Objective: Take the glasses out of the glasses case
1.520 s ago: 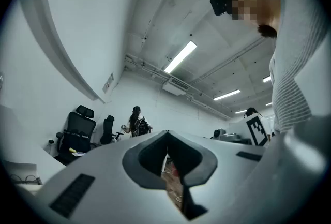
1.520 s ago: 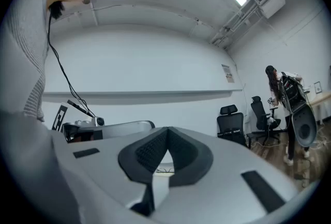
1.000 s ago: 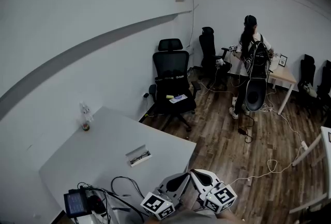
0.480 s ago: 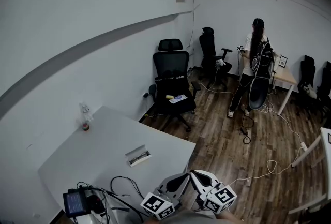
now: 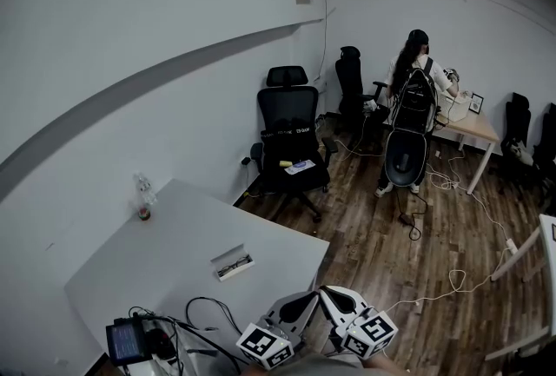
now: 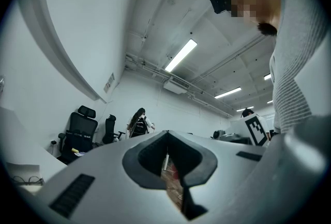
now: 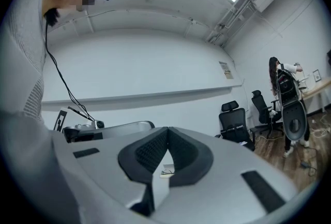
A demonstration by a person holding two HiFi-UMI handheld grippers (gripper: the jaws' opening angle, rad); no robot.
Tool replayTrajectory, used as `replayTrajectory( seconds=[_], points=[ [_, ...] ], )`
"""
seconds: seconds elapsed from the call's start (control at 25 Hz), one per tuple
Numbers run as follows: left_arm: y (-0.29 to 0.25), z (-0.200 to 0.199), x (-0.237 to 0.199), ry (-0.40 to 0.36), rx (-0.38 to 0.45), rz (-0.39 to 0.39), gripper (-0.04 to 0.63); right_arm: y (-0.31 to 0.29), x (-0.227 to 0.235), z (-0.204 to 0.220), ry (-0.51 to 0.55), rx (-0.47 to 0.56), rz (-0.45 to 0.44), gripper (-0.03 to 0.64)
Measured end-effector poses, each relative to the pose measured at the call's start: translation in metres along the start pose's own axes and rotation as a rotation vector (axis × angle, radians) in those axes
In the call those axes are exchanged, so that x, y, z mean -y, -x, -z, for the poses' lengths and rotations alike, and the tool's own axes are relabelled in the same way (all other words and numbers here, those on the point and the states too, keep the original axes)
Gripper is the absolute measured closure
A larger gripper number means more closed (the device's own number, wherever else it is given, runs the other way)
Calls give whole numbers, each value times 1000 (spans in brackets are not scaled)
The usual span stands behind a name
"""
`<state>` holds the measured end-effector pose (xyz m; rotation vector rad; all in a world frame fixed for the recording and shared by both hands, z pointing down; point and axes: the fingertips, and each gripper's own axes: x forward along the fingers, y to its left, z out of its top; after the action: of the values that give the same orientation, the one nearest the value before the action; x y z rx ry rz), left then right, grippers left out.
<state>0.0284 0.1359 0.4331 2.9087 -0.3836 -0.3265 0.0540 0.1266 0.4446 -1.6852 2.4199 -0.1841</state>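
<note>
The glasses case (image 5: 233, 261) lies open on the white table (image 5: 174, 253), near its right edge, with dark-framed glasses inside. Both grippers hover low at the bottom of the head view, off the table's near right corner and well short of the case. My left gripper (image 5: 311, 293) is shut and holds nothing. My right gripper (image 5: 327, 289) is likewise shut and empty. In the left gripper view the jaws (image 6: 166, 135) meet at their tips, pointing into the room. The right gripper (image 7: 167, 131) points toward the table, and the case (image 7: 166, 172) shows through the opening below its closed tips.
A bottle (image 5: 143, 196) stands at the table's far left. A small device with cables (image 5: 129, 339) sits at the near left corner. A black office chair (image 5: 291, 135) stands beyond the table. A person with a backpack (image 5: 408, 105) is at a far desk (image 5: 473, 127). Cables trail over the wood floor (image 5: 452, 279).
Both grippers have stayed still and shut. The person in the background has shifted about and now leans toward the far desk.
</note>
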Motion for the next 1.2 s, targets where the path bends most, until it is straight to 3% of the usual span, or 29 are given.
replayTrajectory(
  seconds=[0.72,1.2],
  points=[
    [15,-7,-20,1,20,-66,583,-23,-12,4,-28,-9,-62,604],
    [12,-20,-71,-23,37,-166,581,-78,-7,5,-40,-32,-185,604]
  ],
)
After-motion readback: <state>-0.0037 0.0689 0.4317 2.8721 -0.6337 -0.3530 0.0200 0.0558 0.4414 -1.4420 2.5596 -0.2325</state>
